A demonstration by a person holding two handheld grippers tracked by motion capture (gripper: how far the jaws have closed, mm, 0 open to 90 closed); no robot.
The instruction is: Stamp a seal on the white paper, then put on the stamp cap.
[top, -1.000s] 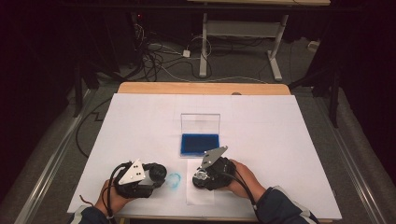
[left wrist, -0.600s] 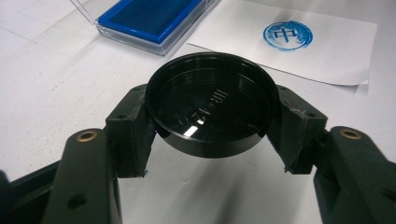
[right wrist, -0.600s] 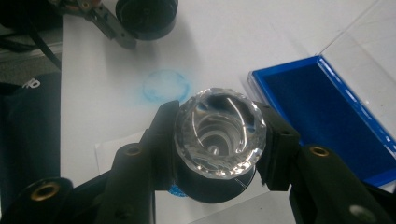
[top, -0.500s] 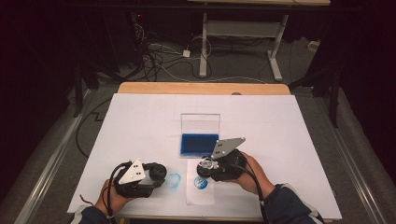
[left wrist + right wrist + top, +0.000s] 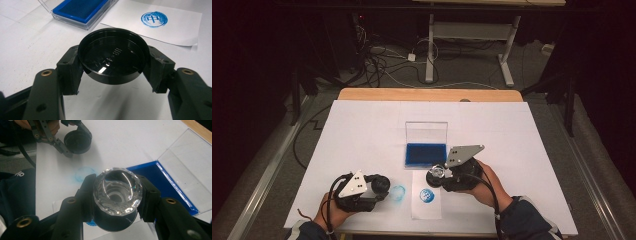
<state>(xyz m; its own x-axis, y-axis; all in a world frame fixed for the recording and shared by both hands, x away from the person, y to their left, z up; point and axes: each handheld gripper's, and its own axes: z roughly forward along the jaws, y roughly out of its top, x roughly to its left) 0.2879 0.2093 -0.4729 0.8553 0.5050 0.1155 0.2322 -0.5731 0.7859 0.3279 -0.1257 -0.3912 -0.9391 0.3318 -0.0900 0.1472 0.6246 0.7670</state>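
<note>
Lifted off the paper slip (image 5: 426, 200), my right gripper (image 5: 438, 174) leaves 1 blue print (image 5: 428, 194) exposed, high view. Left gripper view: my left gripper (image 5: 113, 65) clamps the black cap (image 5: 113, 58). Right gripper view: jaws grip the clear-topped stamp (image 5: 117, 192) beside the blue ink pad (image 5: 160, 182).

The left gripper (image 5: 384, 187) holds the cap (image 5: 113, 58) low over the counter (image 5: 362, 130) — the smudge (image 5: 397, 193) lies just beyond its tips. The right gripper (image 5: 437, 176) carries the stamp (image 5: 117, 192) above the paper slip (image 5: 426, 200), whose print (image 5: 428, 194) sits beneath it — the ink pad case (image 5: 426, 152) lies just ahead.
</note>
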